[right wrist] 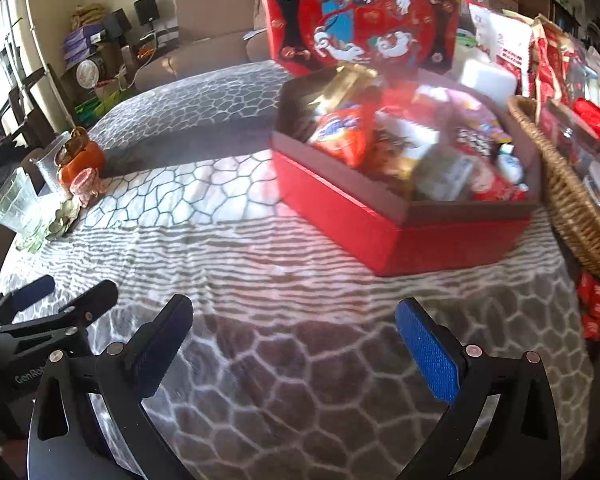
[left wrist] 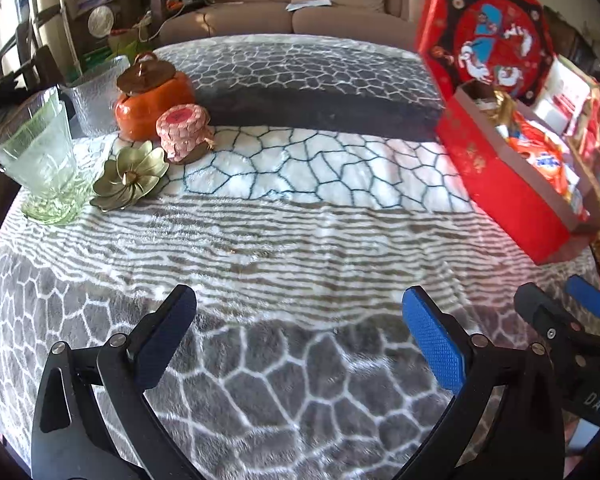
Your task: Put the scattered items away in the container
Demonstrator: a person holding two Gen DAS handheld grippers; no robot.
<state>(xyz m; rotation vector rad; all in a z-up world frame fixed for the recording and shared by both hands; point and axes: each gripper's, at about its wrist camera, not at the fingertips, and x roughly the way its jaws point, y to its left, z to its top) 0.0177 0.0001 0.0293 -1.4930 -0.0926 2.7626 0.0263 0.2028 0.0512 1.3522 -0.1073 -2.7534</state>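
Note:
A red octagonal box (right wrist: 380, 224) packed with snack packets stands on the blanket-covered table, its decorated lid (right wrist: 360, 16) propped upright behind it. In the left wrist view the same box (left wrist: 508, 188) sits at the right edge. My right gripper (right wrist: 296, 320) hovers open over bare blanket in front of the box, nothing between its blue pads. My left gripper (left wrist: 300, 312) is open too, over the striped part of the blanket, empty. Each gripper shows at the edge of the other's view. Red wrapped sweets (right wrist: 598, 312) lie on the blanket at the far right.
At the left stand a green glass (left wrist: 44, 160), a gold flower dish (left wrist: 130, 178), a pink-wrapped jar (left wrist: 184, 132), an orange lidded pot (left wrist: 152, 96) and a clear pitcher (left wrist: 96, 92). A wicker basket (right wrist: 572, 208) of packets is right of the box. A sofa is behind.

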